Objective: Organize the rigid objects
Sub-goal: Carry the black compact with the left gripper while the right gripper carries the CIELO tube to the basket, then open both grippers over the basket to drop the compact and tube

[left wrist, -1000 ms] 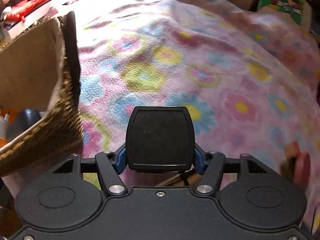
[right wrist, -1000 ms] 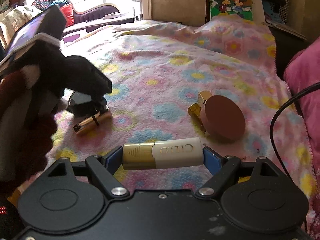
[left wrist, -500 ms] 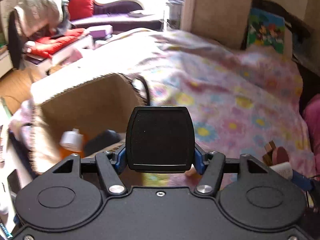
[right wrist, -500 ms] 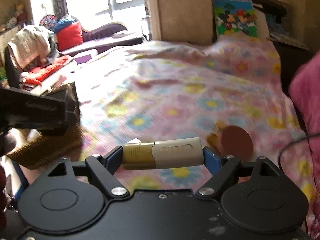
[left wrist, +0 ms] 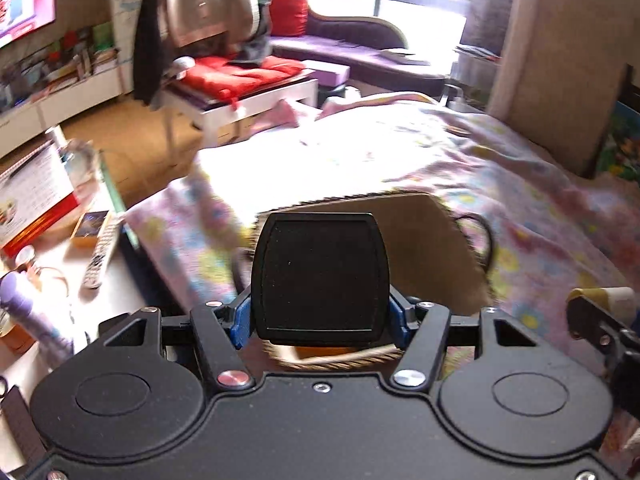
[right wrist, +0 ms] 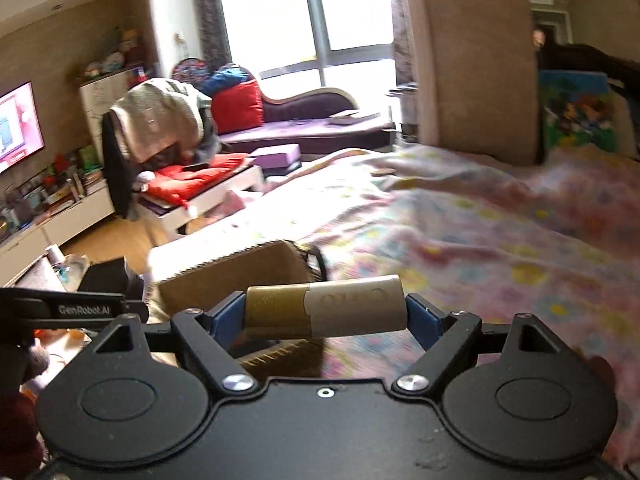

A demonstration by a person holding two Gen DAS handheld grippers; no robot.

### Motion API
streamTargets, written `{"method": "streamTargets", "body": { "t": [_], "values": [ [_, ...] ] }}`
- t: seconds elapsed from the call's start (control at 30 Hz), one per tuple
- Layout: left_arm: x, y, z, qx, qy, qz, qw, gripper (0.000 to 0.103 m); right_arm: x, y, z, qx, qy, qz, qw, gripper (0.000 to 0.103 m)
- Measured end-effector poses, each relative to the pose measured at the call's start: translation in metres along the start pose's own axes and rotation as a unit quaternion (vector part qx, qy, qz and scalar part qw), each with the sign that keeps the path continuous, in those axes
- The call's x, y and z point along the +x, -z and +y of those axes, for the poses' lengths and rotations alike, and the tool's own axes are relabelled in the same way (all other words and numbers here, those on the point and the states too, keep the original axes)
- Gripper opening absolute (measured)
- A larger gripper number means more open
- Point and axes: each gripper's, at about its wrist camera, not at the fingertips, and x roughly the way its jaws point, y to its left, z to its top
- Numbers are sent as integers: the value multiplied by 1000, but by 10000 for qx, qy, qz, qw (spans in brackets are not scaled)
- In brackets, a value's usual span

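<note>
Item one: my left fingers (left wrist: 320, 322) clamp a flat black rounded-square case (left wrist: 320, 280) by its side edges. Item two: my right fingers (right wrist: 326, 314) pinch a gold-and-white cylindrical tube (right wrist: 324, 306) endwise. Both poised above the tan woven basket (right wrist: 236, 272) on the floral bedspread (right wrist: 500, 240), presumably for dropping in.
</note>
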Motion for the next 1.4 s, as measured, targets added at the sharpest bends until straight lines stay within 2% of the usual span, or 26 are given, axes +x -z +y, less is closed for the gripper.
{"method": "streamTargets", "body": {
  "t": [0.27, 0.5, 0.77, 0.83, 0.9, 0.97, 1.07, 1.23, 1.33, 1.4],
  "values": [
    [29, -12, 19, -101, -174, 183, 9996, 58, 30, -22, 38, -197, -197, 121, 9995, 85],
    [58, -8, 12, -79, -50, 509, 9987, 58, 63, -28, 47, -246, -186, 264, 9992, 85],
    [84, -20, 12, -11, 272, 630, 9976, 58, 101, -33, 47, -257, -44, 372, 9990, 85],
    [86, -27, 15, -103, 327, 660, 9972, 58, 110, -41, 52, -429, -11, 333, 9985, 85],
    [90, -32, 21, -233, 346, 828, 9957, 58, 118, -48, 60, -778, 192, 402, 9960, 85],
    [92, -37, 30, -468, 355, 1014, 9931, 58, 119, -54, 66, -968, 426, 608, 9925, 85],
    [86, -47, 32, -542, 257, 1037, 9928, 58, 104, -64, 65, -912, 469, 765, 9918, 85],
    [84, -42, 18, -281, 116, 878, 9957, 58, 84, -54, 61, -833, 231, 389, 9955, 85],
    [88, -34, 8, -161, -9, 863, 9961, 58, 90, -38, 59, -651, -1, 204, 9977, 85],
    [91, -32, 4, -156, -116, 993, 9949, 58, 100, -35, 57, -538, -126, 244, 9982, 85]
  ]
}}
